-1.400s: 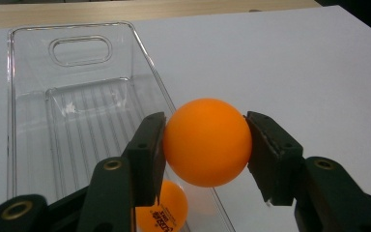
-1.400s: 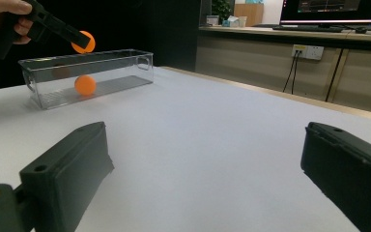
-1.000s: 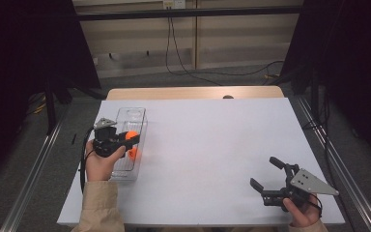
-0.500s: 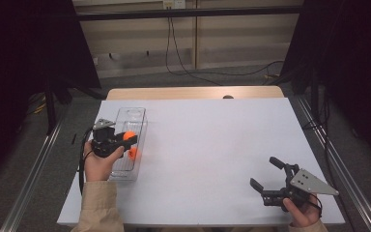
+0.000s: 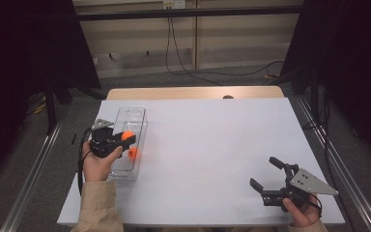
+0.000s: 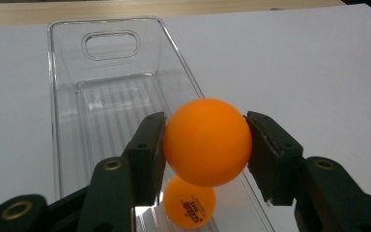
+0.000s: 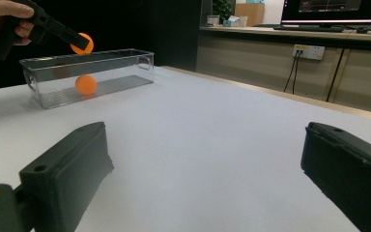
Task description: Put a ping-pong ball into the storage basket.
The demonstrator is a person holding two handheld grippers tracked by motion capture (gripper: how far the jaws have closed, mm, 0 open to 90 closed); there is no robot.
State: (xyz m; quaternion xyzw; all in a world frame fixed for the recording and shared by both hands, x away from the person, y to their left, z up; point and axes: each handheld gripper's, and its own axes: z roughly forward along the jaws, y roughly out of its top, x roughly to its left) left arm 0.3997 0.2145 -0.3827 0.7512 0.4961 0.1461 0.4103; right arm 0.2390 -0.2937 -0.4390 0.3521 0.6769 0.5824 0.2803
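My left gripper (image 5: 127,137) (image 6: 206,140) is shut on an orange ball (image 6: 206,141) (image 5: 127,136) (image 7: 82,43), held just above a clear plastic bin (image 5: 130,118) (image 6: 72,82) (image 7: 111,65) at the table's left. A second orange ball (image 5: 133,152) (image 6: 189,208) (image 7: 85,84) lies on the bin's floor, below the held one. My right gripper (image 5: 267,174) (image 7: 207,174) rests near the front right of the table, jaws wide apart with nothing between them.
The white table (image 5: 212,145) stretches between the two hands. A wooden strip (image 5: 193,92) runs along its far edge. Metal rails (image 5: 34,183) flank both sides, and cables (image 5: 193,72) lie on the floor beyond.
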